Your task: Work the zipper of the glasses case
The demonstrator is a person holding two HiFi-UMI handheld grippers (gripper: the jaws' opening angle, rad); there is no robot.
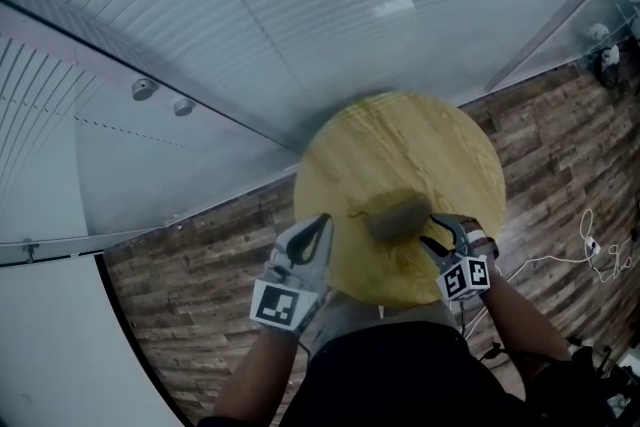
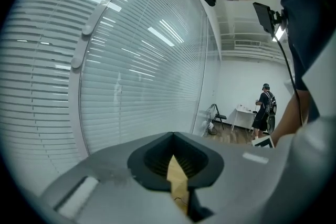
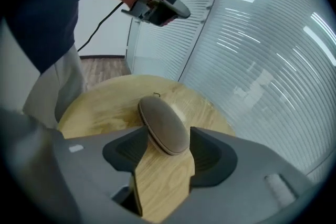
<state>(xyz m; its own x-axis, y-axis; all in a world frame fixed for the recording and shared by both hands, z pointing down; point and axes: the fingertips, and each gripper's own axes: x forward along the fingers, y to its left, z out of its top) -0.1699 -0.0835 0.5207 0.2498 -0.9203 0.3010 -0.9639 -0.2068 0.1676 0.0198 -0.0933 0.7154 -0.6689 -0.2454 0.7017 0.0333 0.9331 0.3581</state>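
Glasses case [image 1: 397, 215]: brown, lying on wooden table [image 1: 400, 140].
Right tongs [image 1: 445, 235]: my jaws spread, case's end between them, perhaps brushing.
Left tongs [image 1: 315, 235]: pressed together, empty, left of case.

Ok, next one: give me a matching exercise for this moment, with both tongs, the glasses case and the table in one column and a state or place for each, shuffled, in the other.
Column one:
1. left tongs
2. right tongs
3. glasses case
4. table

Column two:
A. round, light wood
B. open, one jaw on either side of the near end of the glasses case
C. shut, nothing held
D. brown, lying on the table

Pairs: 1-C, 2-B, 3-D, 4-A
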